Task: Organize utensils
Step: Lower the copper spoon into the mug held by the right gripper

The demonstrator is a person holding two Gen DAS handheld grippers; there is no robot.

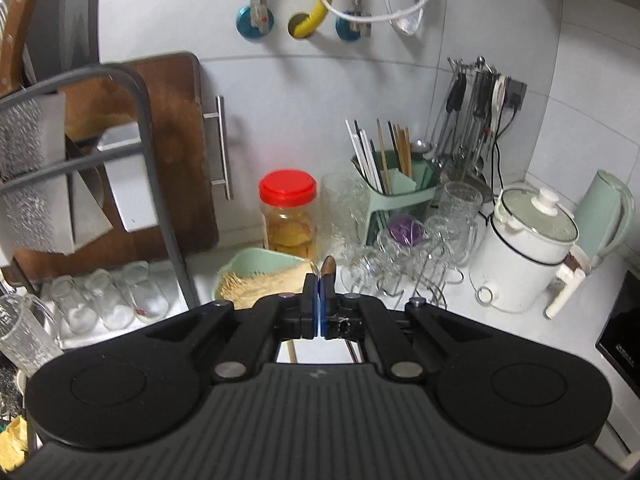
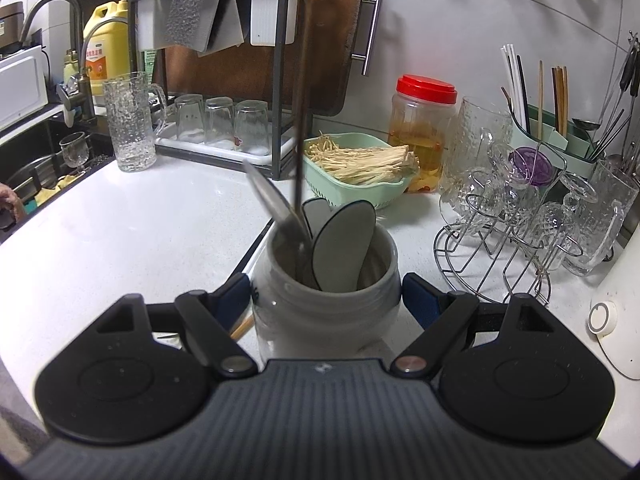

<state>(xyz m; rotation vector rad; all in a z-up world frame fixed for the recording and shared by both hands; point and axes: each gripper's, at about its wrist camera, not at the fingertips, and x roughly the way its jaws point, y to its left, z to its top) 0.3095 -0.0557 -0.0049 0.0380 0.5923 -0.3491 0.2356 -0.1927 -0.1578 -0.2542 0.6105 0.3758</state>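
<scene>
Place: a home kitchen
Sink side: tap [image 2: 48, 12] and yellow soap bottle [image 2: 106, 46]
Desk [image 2: 140, 232]: glasses, chopstick holder [image 1: 404, 184], white cooker pot [image 1: 528, 248]
Wall: cutting board [image 1: 176, 140]

Orange label with blurred Chinese characters on the yellow plastic detergent bottle [image 2: 105, 52], too soft to read, faint unreadable lettering on the black appliance edge [image 1: 624, 354]

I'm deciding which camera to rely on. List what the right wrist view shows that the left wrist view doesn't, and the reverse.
Only the right wrist view: the right hand-held gripper clamping the grey utensil jar, the spoons inside it, the faucet and the yellow bottle.
Only the left wrist view: the left hand-held gripper shut on a dark utensil tip, the white cooker, the yellow hose.
Both: red-lidded jar, green basket, chopstick holder.
</scene>
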